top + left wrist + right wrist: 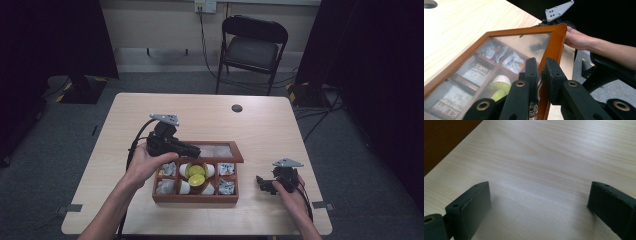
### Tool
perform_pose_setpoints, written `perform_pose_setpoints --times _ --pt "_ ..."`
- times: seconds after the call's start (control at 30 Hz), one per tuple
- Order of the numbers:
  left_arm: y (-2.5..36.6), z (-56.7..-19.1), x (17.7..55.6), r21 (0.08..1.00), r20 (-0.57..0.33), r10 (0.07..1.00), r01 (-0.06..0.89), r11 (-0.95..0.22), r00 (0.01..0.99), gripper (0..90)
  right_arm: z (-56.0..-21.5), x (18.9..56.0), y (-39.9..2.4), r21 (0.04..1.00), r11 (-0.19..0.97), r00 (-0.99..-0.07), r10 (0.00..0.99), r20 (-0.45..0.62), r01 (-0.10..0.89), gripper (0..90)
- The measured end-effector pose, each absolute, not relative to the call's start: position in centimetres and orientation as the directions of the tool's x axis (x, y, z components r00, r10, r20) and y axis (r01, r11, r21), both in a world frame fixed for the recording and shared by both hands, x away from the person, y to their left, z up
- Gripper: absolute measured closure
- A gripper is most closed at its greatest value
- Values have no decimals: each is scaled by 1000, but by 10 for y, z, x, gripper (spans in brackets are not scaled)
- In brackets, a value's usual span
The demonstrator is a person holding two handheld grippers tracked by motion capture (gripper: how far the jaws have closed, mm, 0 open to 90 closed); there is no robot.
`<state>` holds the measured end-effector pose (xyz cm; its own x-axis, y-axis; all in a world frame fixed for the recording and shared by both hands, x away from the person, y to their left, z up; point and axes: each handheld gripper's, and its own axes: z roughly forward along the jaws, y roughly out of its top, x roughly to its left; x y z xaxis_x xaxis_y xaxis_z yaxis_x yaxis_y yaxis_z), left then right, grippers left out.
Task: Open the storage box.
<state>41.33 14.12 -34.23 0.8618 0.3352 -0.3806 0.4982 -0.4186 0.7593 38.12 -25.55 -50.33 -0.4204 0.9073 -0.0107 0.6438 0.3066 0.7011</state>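
Your left gripper is clamped on the front edge of the box's glass lid, holding it raised at the centre of the high view. Your right gripper rests at the lower right, jaws wide apart over the bare table, beside the wooden box.

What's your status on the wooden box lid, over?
Left gripper shut on the glass-paned wooden lid's frame, lid part raised over the compartmented wooden box. Right gripper open over bare table. Nothing blocking.
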Motion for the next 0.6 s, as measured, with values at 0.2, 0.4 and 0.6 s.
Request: perform_pose_setpoints --times 0.2,0.4,0.6 --pt "142 -337 417 773 -365 345 488 -405 865 815 -503 381 -255 701 307 -420 907 -11 644 36" --pt "143 -333 422 784 -358 344 480 -394 868 825 -503 382 -255 698 308 -421 907 -11 646 29" --pt "143 -329 425 787 -353 345 475 -393 870 826 -503 382 -255 699 309 -422 907 -11 645 29"
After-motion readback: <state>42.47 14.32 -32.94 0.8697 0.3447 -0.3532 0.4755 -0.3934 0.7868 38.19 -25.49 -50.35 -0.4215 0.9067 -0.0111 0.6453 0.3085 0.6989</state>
